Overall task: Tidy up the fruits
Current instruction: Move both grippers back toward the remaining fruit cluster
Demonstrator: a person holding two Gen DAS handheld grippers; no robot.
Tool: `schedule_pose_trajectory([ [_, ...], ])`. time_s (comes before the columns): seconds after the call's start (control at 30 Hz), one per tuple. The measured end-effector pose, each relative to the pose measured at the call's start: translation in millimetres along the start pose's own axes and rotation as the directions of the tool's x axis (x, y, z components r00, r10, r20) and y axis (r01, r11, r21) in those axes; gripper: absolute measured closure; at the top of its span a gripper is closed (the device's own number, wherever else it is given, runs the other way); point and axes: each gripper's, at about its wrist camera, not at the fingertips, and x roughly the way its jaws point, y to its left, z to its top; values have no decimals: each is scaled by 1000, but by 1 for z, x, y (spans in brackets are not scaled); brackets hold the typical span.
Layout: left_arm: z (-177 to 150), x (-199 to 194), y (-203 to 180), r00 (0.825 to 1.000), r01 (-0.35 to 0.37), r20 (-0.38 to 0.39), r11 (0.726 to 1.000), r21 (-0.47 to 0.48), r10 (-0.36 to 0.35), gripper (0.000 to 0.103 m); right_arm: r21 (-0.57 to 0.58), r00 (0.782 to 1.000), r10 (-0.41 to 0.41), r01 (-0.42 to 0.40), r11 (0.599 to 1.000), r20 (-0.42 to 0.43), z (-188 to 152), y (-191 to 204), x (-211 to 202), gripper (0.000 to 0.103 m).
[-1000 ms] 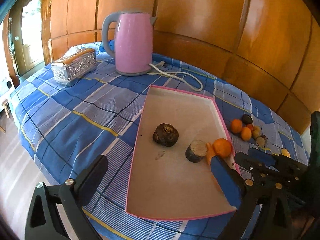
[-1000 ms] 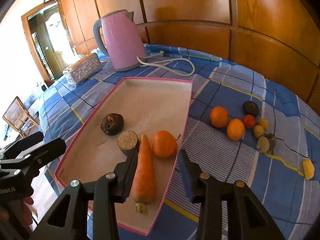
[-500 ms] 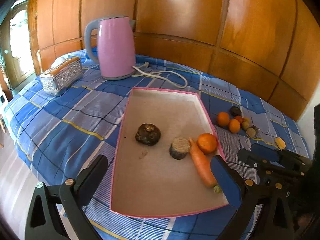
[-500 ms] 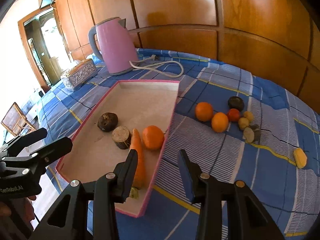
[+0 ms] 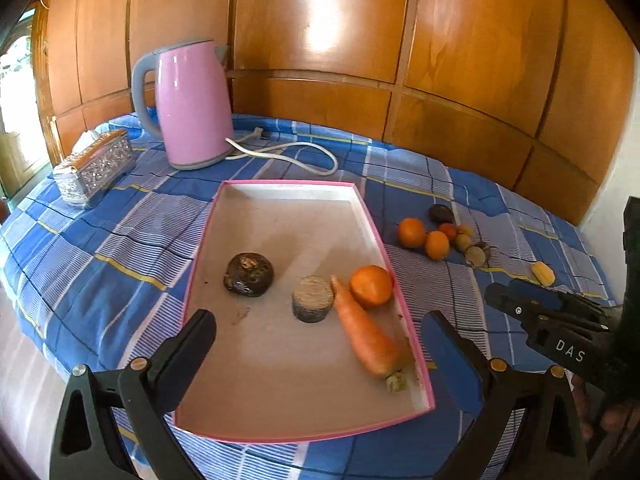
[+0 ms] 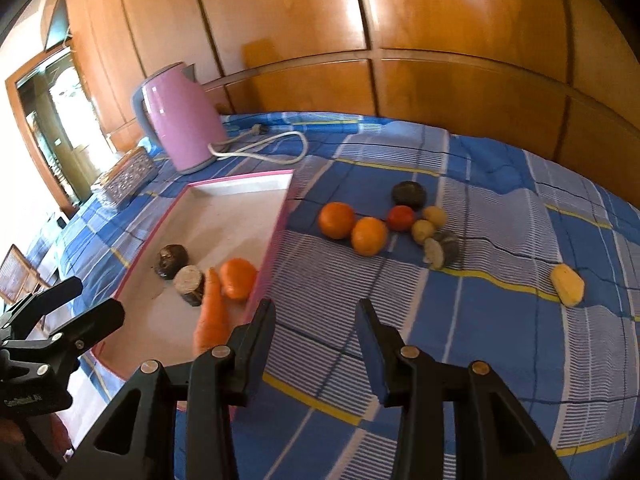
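Note:
A pink-rimmed tray (image 5: 304, 196) (image 6: 276, 232) lies on the blue checked cloth. In it are a carrot (image 5: 366, 334) (image 6: 212, 316), an orange (image 5: 371, 286) (image 6: 238, 279), a dark round fruit (image 5: 249, 274) (image 6: 171, 260) and a cut stump-like piece (image 5: 312, 299) (image 6: 189, 282). To the tray's right lie two oranges (image 6: 337, 220), a red fruit (image 6: 401, 218), a dark fruit (image 6: 408, 194), small yellow fruits (image 6: 424, 230) and a yellow piece (image 6: 567, 284). My left gripper (image 5: 318, 340) is open over the tray's near end. My right gripper (image 6: 316, 320) is open and empty over the cloth beside the tray.
A pink kettle (image 5: 188, 104) with a white cord (image 5: 296, 152) stands behind the tray. A silver tissue box (image 5: 94, 168) sits at the left. Wood panelling runs behind the table. The right gripper shows in the left wrist view (image 5: 560, 332).
My right gripper has let go of the carrot, which now lies in the tray, and has drawn back and swung right toward the loose fruits. The left gripper has pulled back slightly.

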Motion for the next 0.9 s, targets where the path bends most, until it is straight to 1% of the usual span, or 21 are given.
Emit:
schedule_pose_trajectory([
  [0.1,-1,5,-6,1000,25,-19,1000,9,-25,0,18,1000,-24,24,1000,5,-2,-12,-2,61],
  [0.17,-1,9,-11,999,41,-32,999,30,-40,0,35,999,-40,40,999,5,-3,-21,-4,61],
  [0.23,0,10,-17,999,38,-28,997,63,-36,0,65,998,-58,58,996,5,-5,-34,-6,61],
  [0.3,2,11,-23,998,62,-37,995,84,-59,0,87,997,-75,75,993,3,-6,-44,-8,61],
  [0.37,6,12,-30,998,52,-33,992,113,-48,0,114,996,-91,91,989,0,-8,-56,-9,61],
  [0.4,8,14,-35,998,58,-37,990,131,-53,0,124,995,-97,96,988,0,-8,-61,-10,61],
  [0.47,13,20,-40,995,84,-56,987,135,-77,0,145,994,-112,110,983,2,-9,-70,-12,61],
  [0.53,17,25,-44,995,84,-71,988,133,-75,0,158,993,-122,120,980,5,-10,-78,-14,61],
  [0.6,23,33,-48,992,99,-89,987,129,-88,2,173,991,-130,127,977,8,-9,-85,-15,61],
  [0.63,26,36,-51,990,112,-99,986,126,-100,5,183,991,-133,129,975,8,-9,-90,-16,61],
  [0.67,30,42,-55,985,136,-119,983,124,-122,13,190,991,-135,131,973,6,-9,-93,-15,61],
  [0.7,33,47,-59,982,151,-136,980,130,-133,17,196,991,-136,133,972,4,-8,-97,-15,61],
  [0.73,36,51,-63,979,158,-147,978,139,-138,25,201,991,-137,134,970,2,-9,-100,-15,61],
  [0.77,39,58,-68,977,167,-160,975,148,-143,29,205,991,-137,134,970,1,-9,-103,-15,61],
  [0.87,48,76,-83,966,202,-197,966,159,-169,37,216,990,-143,140,966,-4,-10,-112,-14,61],
  [0.9,51,82,-87,964,206,-203,965,162,-171,38,223,990,-143,141,965,-5,-11,-116,-14,61],
])
